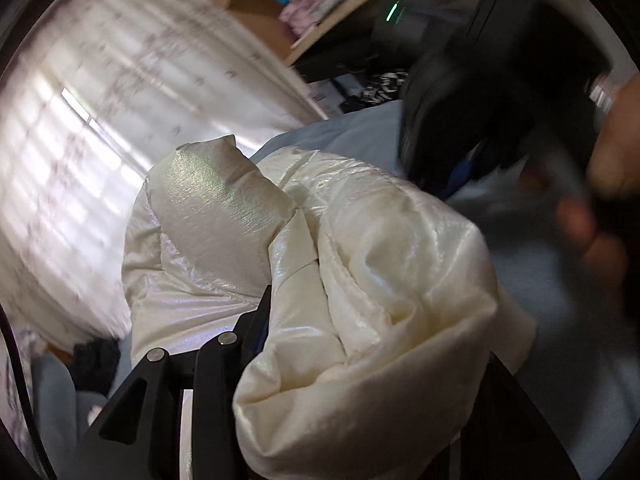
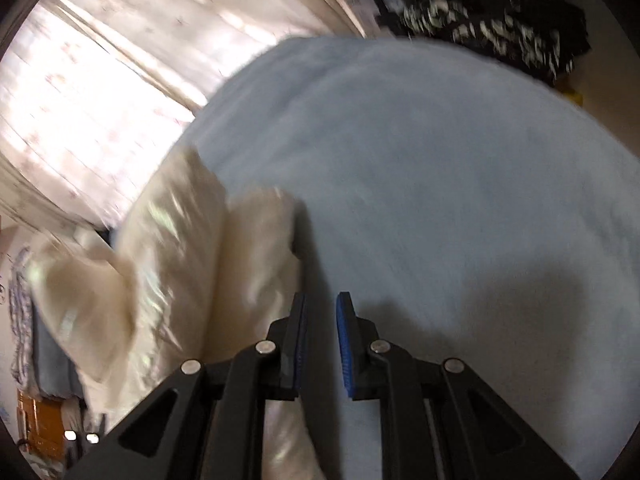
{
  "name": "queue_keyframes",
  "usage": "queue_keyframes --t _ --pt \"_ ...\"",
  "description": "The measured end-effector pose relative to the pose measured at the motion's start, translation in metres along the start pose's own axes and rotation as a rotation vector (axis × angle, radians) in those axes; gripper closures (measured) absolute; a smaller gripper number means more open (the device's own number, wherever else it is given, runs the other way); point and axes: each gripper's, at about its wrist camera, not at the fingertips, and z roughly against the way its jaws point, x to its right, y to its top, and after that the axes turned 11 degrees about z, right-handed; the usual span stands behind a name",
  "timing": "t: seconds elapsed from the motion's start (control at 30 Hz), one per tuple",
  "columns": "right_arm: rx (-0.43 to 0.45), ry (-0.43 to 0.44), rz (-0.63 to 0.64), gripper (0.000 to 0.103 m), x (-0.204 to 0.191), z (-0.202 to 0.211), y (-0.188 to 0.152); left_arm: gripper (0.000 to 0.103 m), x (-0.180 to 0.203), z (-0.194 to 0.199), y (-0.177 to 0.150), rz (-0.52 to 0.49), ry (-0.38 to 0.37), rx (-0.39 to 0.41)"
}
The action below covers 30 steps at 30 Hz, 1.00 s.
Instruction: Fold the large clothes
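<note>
A shiny cream puffer jacket [image 1: 340, 264] fills the middle of the left wrist view, bunched and lifted above the pale blue bed [image 1: 560, 320]. My left gripper [image 1: 276, 300] is shut on a fold of it; only the left finger [image 1: 256, 320] shows, the other is buried under fabric. The right gripper's black body [image 1: 480, 120] and the hand holding it show at the upper right. In the right wrist view the jacket [image 2: 172, 264] lies at the left on the blue bed [image 2: 440, 180]. My right gripper [image 2: 322, 312] is slightly open and empty, just right of the jacket's edge.
A bright curtained window [image 1: 100, 140] is behind the bed, also in the right wrist view [image 2: 100, 80]. Wooden shelves [image 1: 320, 8] with clutter stand at the back. Dark patterned cloth [image 2: 500, 28] lies beyond the bed's far edge. Both views are motion-blurred.
</note>
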Motion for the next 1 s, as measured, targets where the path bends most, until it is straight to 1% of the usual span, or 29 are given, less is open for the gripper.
queue_keyframes --t 0.1,0.17,0.2,0.23,0.3,0.33,0.37,0.43,0.47,0.5,0.53,0.57,0.6,0.7,0.73,0.83,0.87,0.93,0.97,1.0 --pt "-0.069 0.063 0.016 0.088 0.002 -0.027 -0.014 0.064 0.011 0.004 0.001 -0.037 -0.017 0.011" --pt "-0.071 0.102 0.005 0.088 0.009 -0.039 -0.01 0.06 0.013 0.0 -0.003 -0.051 -0.028 0.027" --pt "-0.076 0.106 0.003 0.088 0.01 -0.042 -0.007 0.055 0.014 -0.001 -0.006 -0.058 -0.033 0.035" --pt "-0.079 0.108 0.004 0.088 0.011 -0.043 -0.005 0.053 0.016 -0.004 -0.01 -0.075 -0.032 0.049" --pt "-0.082 0.107 0.002 0.089 0.012 -0.041 -0.003 0.045 0.02 -0.005 -0.014 -0.1 -0.026 0.07" --pt "-0.084 0.099 0.003 0.089 0.011 -0.038 0.0 0.037 0.021 -0.003 -0.014 -0.099 -0.046 0.075" --pt "-0.082 0.09 0.006 0.088 0.01 -0.034 -0.001 0.033 0.019 -0.001 -0.012 -0.09 -0.08 0.073" --pt "-0.075 0.073 0.012 0.088 0.007 -0.024 0.002 0.014 0.012 0.002 -0.008 -0.076 -0.142 0.063" --pt "-0.069 0.07 0.014 0.088 0.005 -0.018 0.001 0.01 0.009 0.005 -0.007 -0.072 -0.178 0.061" --pt "-0.057 0.065 0.019 0.085 0.003 -0.009 0.003 0.005 0.006 0.005 -0.005 -0.074 -0.2 0.059" --pt "-0.047 0.057 0.023 0.082 0.003 -0.003 0.007 0.003 0.004 0.007 -0.004 -0.079 -0.22 0.059" --pt "-0.035 0.047 0.028 0.076 0.0 0.005 0.011 0.002 0.001 0.009 -0.004 -0.085 -0.241 0.057" --pt "-0.02 0.032 0.037 0.073 -0.004 0.014 0.013 0.002 -0.001 0.012 -0.005 -0.086 -0.259 0.052" --pt "0.021 0.036 0.063 0.068 -0.014 0.041 0.023 0.002 -0.014 0.016 0.0 -0.066 -0.333 0.032" --pt "0.031 0.044 0.073 0.068 -0.016 0.049 0.02 0.002 -0.021 0.018 0.003 -0.044 -0.37 0.023" --pt "0.072 0.068 0.12 0.063 -0.043 0.071 0.02 0.002 -0.047 0.025 0.012 0.045 -0.479 -0.017" --pt "0.084 0.081 0.14 0.06 -0.054 0.083 0.017 0.002 -0.056 0.028 0.015 0.077 -0.517 -0.032" --pt "0.101 0.113 0.177 0.054 -0.07 0.093 0.019 0.002 -0.078 0.034 0.02 0.148 -0.609 -0.065" --pt "0.105 0.126 0.193 0.048 -0.078 0.094 0.022 0.002 -0.09 0.037 0.022 0.181 -0.642 -0.073" --pt "0.109 0.142 0.213 0.042 -0.087 0.1 0.02 0.002 -0.099 0.04 0.022 0.204 -0.658 -0.076"
